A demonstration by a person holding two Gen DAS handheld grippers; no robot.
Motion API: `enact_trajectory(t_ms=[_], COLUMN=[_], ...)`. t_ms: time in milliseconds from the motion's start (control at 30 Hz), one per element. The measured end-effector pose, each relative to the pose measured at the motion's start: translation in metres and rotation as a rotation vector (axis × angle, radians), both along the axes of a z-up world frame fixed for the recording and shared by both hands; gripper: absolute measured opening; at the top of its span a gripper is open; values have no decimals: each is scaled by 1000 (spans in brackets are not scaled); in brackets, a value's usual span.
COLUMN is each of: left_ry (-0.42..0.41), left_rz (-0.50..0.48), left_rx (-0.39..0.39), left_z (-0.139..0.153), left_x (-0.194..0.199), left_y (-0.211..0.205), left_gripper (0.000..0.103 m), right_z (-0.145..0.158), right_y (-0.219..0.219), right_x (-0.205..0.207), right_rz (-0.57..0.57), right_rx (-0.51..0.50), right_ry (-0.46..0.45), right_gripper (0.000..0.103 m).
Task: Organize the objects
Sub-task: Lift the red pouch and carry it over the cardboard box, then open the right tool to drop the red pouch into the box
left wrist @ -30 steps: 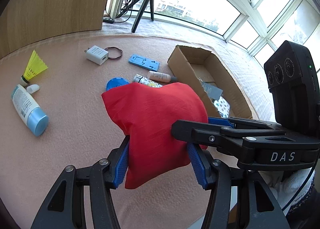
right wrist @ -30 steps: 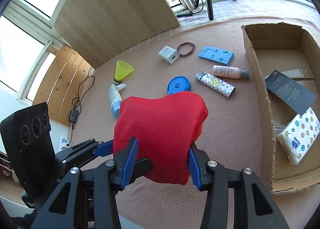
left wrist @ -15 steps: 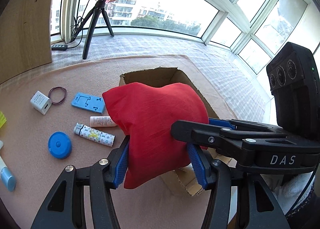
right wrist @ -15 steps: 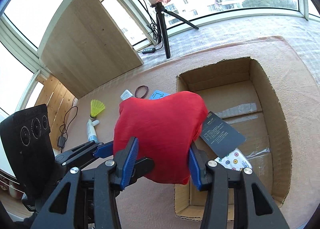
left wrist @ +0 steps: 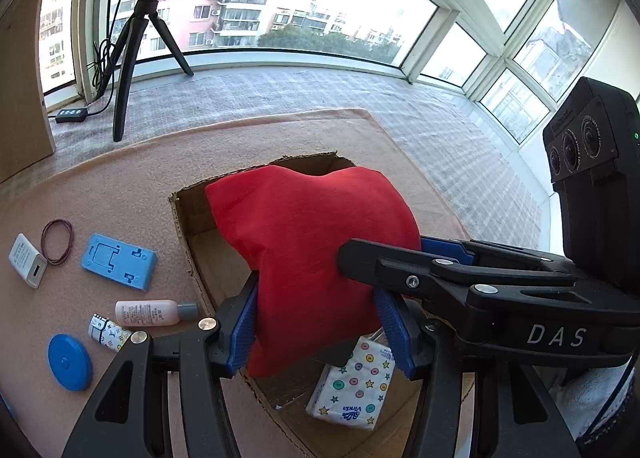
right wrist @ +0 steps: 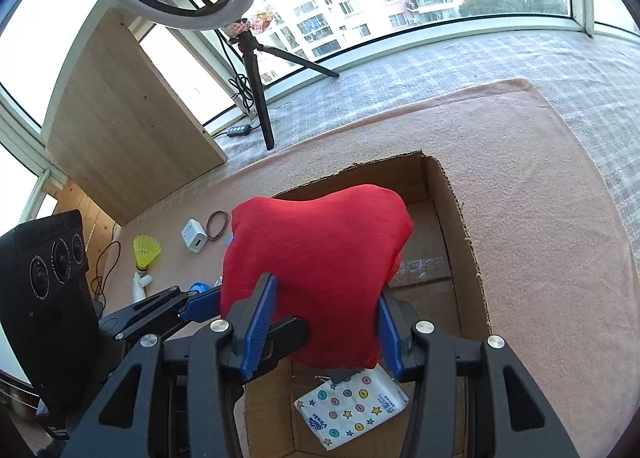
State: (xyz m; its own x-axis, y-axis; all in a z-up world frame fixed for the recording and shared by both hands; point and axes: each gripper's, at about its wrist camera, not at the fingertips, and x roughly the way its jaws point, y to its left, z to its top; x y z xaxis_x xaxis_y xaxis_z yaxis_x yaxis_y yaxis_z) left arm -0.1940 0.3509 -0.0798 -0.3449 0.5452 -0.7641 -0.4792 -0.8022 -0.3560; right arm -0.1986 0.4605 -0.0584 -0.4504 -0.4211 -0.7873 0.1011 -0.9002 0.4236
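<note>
Left tool (left wrist: 316, 328) and right tool (right wrist: 326, 322): blue-padded fingers of each closed against opposite sides of the red fabric pouch (left wrist: 312, 242), which both tools hold jointly. The pouch hangs above the open brown cardboard box (right wrist: 460, 218) (contact with the box floor cannot be determined). Below it in the box lies a white tissue pack with coloured dots and stars (right wrist: 352, 412), partly covered by the pouch. A dark card corner (right wrist: 340, 374) protrudes beneath the pouch; the remainder is hidden.
</note>
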Motion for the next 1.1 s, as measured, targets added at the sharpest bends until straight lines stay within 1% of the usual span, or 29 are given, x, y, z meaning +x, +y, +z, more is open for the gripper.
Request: enact_trajectory(t_ms=[133,167,233,367,600,833,967,1100], left_ry=[5,4,-1,1,13,8,4,-5], left_rz=[-5,0,8,2,-12,15,43,72], left_rx=[-23,-38,-53,-61,-61,-57,-48,-53], left_z=[-4,-4,-7,-9,-3,2,4,2], left_x=[-8,-8,-11,-8,2,15,28,42], left_y=[10,11,9,7,0,-27,-54,-86], left_gripper=[59,60,63,63,63,63,63,63], right_z=[-2,-3,-5,-5,-1,2,2,1], right_y=[6,7,9,12,9,3,-8,-27], right_x=[-7,-8,-10,-8,-4,10,24,40], right_rz=[-16,-22,-31,-38,-41,-56,-56,-38], right_rx=[30,44,61,72,60,25,-3,-3], right_ry=[4,3,3,5,14,18,12,11], right_gripper=[45,46,52,53,53,53,53,53])
